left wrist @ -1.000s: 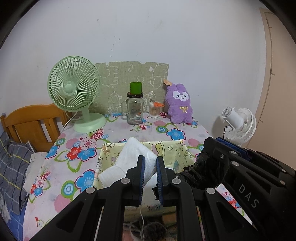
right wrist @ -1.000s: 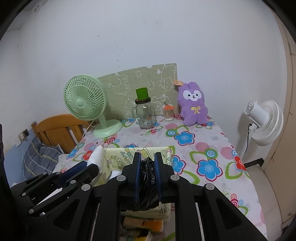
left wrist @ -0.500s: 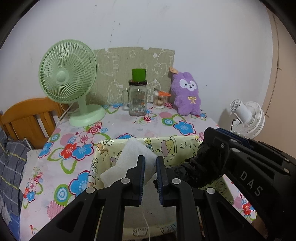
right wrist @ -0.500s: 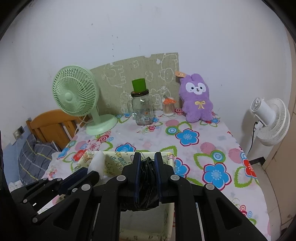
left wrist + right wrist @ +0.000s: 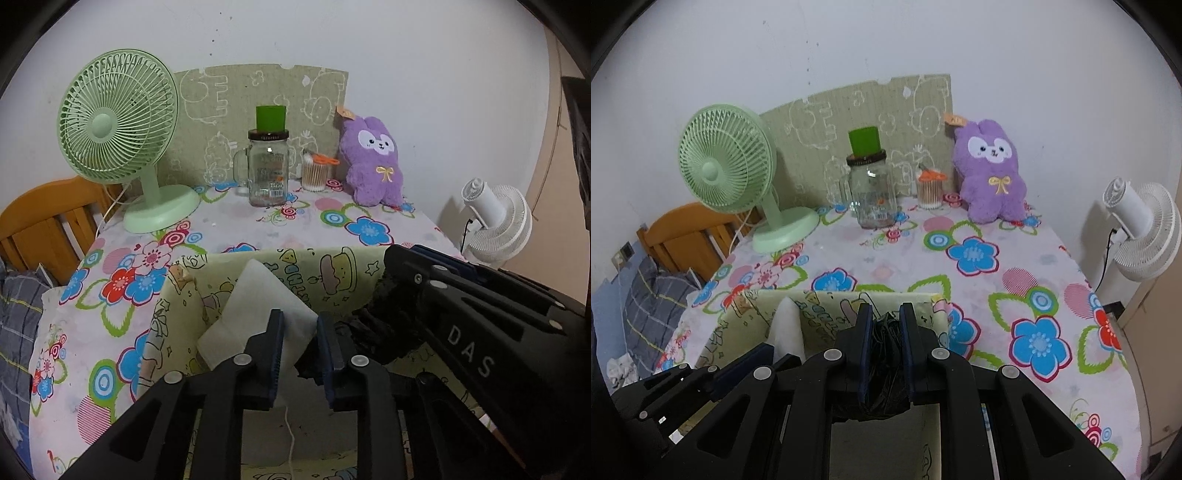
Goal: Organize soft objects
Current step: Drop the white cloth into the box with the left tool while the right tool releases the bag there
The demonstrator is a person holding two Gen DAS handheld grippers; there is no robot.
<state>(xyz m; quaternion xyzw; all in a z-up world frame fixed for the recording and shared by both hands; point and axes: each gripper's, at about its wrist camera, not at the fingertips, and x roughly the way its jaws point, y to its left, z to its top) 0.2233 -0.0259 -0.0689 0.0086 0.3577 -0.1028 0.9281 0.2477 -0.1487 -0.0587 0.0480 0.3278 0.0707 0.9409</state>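
Observation:
My left gripper [image 5: 300, 325] is shut on a folded white cloth [image 5: 255, 314] and holds it over the open yellow cartoon-print fabric bin [image 5: 332, 269] at the table's front edge. My right gripper [image 5: 885, 321] is shut on a crumpled black cloth [image 5: 884, 369] and holds it over the same bin [image 5: 827, 299], at its right side. The white cloth [image 5: 786, 328] and the left gripper [image 5: 738, 369] also show in the right wrist view, to the left. The right gripper body [image 5: 480, 325] fills the lower right of the left wrist view. A purple plush bunny [image 5: 373, 162] sits at the table's back right.
On the flowered tablecloth [image 5: 979, 258] stand a green desk fan [image 5: 122, 140], a glass jar with a green cap [image 5: 267, 170] and a cotton swab cup [image 5: 316, 173]. A wooden bed frame [image 5: 48, 225] is at the left. A white fan [image 5: 1141, 225] stands right of the table.
Both grippers moved forward and down with their cloths, from before the table to above the inside of the yellow bin. Their grips have not changed.

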